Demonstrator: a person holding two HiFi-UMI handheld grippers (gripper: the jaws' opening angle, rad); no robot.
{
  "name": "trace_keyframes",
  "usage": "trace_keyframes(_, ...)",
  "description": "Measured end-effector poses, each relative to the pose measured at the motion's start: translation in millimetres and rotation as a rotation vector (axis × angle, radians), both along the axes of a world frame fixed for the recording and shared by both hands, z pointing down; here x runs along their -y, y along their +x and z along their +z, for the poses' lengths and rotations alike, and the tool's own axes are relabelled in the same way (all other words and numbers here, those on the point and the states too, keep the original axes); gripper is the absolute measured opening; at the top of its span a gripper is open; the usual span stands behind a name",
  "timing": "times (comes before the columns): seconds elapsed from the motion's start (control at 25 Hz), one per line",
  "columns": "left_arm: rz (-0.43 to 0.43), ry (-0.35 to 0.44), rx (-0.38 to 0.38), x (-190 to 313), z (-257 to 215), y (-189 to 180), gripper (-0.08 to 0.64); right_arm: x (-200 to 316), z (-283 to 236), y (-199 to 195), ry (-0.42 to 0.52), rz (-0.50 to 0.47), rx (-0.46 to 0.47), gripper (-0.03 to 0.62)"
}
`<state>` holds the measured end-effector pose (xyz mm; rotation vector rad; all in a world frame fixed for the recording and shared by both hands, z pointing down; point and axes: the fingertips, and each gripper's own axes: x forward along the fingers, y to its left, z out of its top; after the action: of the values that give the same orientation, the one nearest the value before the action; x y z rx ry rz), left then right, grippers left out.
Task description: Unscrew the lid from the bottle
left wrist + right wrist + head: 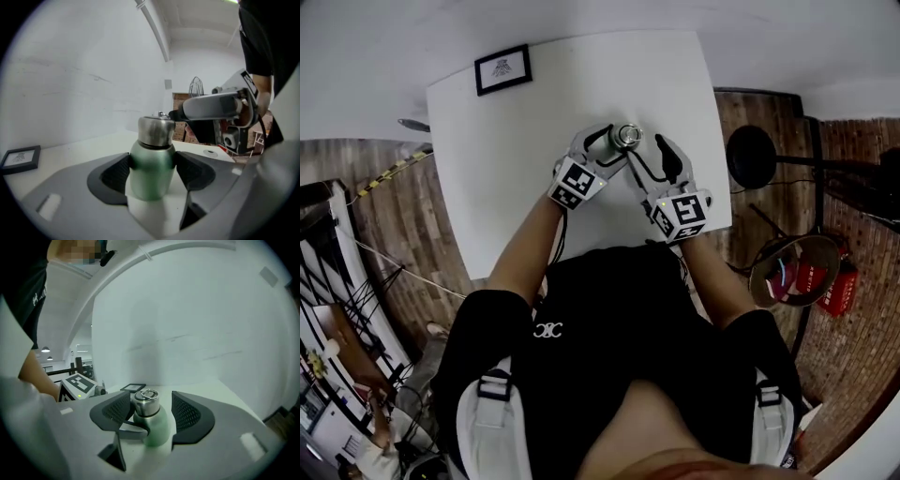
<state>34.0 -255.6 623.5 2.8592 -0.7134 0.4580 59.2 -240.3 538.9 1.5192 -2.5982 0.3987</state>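
The green bottle (pixel 150 174) stands upright, its body pinched between the two dark pads of the left claw (pixel 151 171). Its silver lid (pixel 144 405), topped by a small ring, sits between the pads of the right claw (pixel 149 412). These are spread: one pad is against the lid and the other stands off with a gap. Both claws meet over the far half of the white surface (pixel 516 178). A black-framed picture (pixel 502 68) lies near the far corner, on the person's left.
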Motion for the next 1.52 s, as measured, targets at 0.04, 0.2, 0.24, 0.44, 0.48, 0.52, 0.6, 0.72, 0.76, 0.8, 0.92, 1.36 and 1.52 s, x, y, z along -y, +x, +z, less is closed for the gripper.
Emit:
trace_keyframes(0.04,-0.004,-0.001,0.0,-1,0,0,0.364,-2,1,-2,0.008,0.034,-0.015,0.253)
trace_keyframes(0.2,-0.009,-0.001,0.005,-5,-4,2,0.364,-2,5,-15,0.02,0.096,-0.061,0.253)
trace_keyframes(0.24,-0.008,-0.002,0.006,-4,-4,2,0.364,0,8,-17,0.017,0.103,-0.064,0.253)
trace_keyframes(0.44,-0.006,-0.01,0.007,2,5,0,0.364,12,25,-24,-0.006,0.146,-0.096,0.251)
trace_keyframes(0.48,-0.005,-0.01,0.008,1,6,3,0.364,12,26,-20,-0.01,0.147,-0.108,0.25)
trace_keyframes(0.52,-0.004,-0.009,0.008,0,5,6,0.364,12,27,-16,-0.014,0.14,-0.117,0.236)
trace_keyframes(0.6,0.0,-0.005,0.009,-1,6,12,0.364,10,28,-11,-0.018,0.109,-0.116,0.23)
trace_keyframes(0.72,0.003,-0.002,0.005,0,7,8,0.364,11,29,-15,-0.027,0.025,-0.115,0.228)
trace_keyframes(0.76,0.004,-0.003,0.002,1,6,5,0.364,11,29,-18,-0.032,-0.014,-0.116,0.225)
trace_keyframes(0.8,0.005,-0.003,0.0,0,4,4,0.364,11,27,-19,-0.038,-0.056,-0.114,0.225)
trace_keyframes(0.92,0.008,-0.002,-0.004,1,4,3,0.364,13,26,-19,-0.049,-0.194,-0.091,0.224)
trace_keyframes(1.36,0.043,0.014,-0.007,-3,-3,5,0.364,9,19,-23,-0.018,-0.721,-0.233,0.224)
trace_keyframes(1.52,0.048,0.02,-0.011,-7,-8,1,0.364,5,16,-28,-0.017,-0.854,-0.278,0.225)
